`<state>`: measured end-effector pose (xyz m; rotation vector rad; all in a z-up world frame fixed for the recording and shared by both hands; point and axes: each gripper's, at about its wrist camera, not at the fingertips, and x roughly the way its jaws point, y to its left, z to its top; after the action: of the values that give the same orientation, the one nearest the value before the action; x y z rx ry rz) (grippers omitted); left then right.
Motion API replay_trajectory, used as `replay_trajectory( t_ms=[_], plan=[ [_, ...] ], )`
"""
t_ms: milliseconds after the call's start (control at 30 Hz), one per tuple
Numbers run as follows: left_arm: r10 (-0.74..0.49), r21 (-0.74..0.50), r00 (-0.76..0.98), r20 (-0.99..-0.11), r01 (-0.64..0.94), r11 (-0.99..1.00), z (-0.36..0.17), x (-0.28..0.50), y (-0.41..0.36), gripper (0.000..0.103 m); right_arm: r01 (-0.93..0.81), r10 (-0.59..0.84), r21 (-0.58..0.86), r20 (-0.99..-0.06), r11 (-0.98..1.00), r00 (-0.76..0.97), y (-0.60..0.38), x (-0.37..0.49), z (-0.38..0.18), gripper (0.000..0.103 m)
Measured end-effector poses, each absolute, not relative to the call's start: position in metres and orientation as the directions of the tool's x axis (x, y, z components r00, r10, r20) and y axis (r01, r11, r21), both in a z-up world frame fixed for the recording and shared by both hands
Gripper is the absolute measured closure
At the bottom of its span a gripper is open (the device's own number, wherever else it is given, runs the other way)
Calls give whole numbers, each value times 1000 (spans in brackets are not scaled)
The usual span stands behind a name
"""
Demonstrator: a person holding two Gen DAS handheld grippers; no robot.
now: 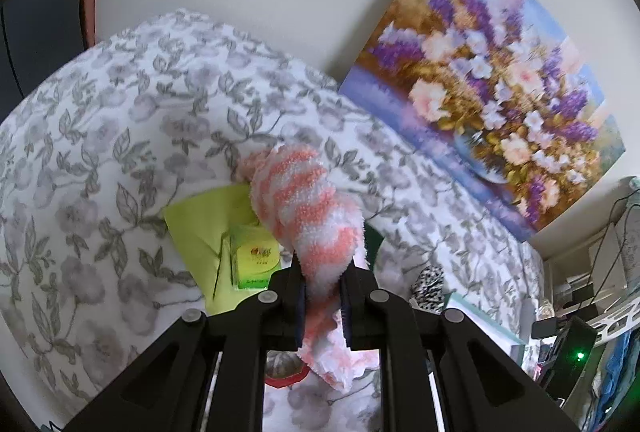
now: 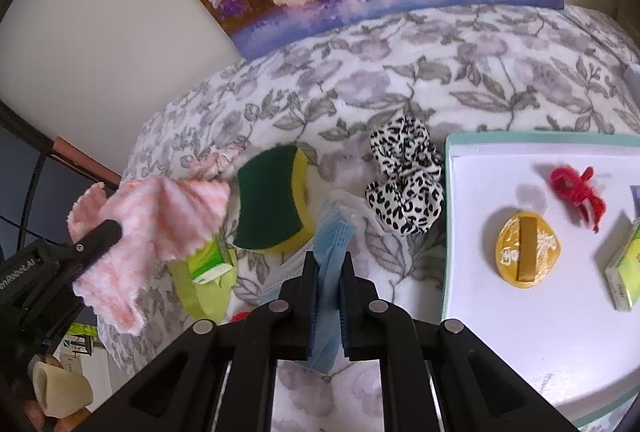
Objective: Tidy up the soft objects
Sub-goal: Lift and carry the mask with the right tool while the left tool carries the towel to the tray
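Note:
My left gripper [image 1: 323,272] is shut on a fuzzy pink-and-white striped sock [image 1: 308,208], which hangs lifted above the flowered bedspread [image 1: 100,152]. The same sock [image 2: 160,216] and the left gripper's black finger [image 2: 98,236] show at the left of the right wrist view. My right gripper [image 2: 329,264] is shut on a light blue face mask [image 2: 332,244], raised off the bed. A green-and-yellow sponge [image 2: 268,204] and a leopard-print scrunchie [image 2: 404,184] lie on the bed beyond it.
A white tray [image 2: 500,332] with a teal rim holds a red yarn bow [image 2: 576,192], a gold oval piece [image 2: 526,250] and a green packet [image 2: 628,264]. A lime-green cloth [image 1: 204,220] and small green box [image 1: 256,256] lie under the sock. A flower painting [image 1: 492,104] leans on the wall.

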<state>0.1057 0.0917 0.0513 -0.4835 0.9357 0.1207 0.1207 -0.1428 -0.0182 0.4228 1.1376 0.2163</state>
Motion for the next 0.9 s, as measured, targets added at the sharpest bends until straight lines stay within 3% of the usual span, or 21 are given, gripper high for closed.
replay_trajectory(
  t_ms=[400, 900],
  plan=[
    [-105, -346, 658, -745, -247, 905, 89, 93, 70, 89, 28, 382, 452, -783, 891, 491, -160, 108, 24, 94],
    [-224, -328, 599, -769, -69, 942, 84, 105, -34, 89, 167, 241, 372, -822, 913, 516, -233, 103, 26, 93]
  ],
)
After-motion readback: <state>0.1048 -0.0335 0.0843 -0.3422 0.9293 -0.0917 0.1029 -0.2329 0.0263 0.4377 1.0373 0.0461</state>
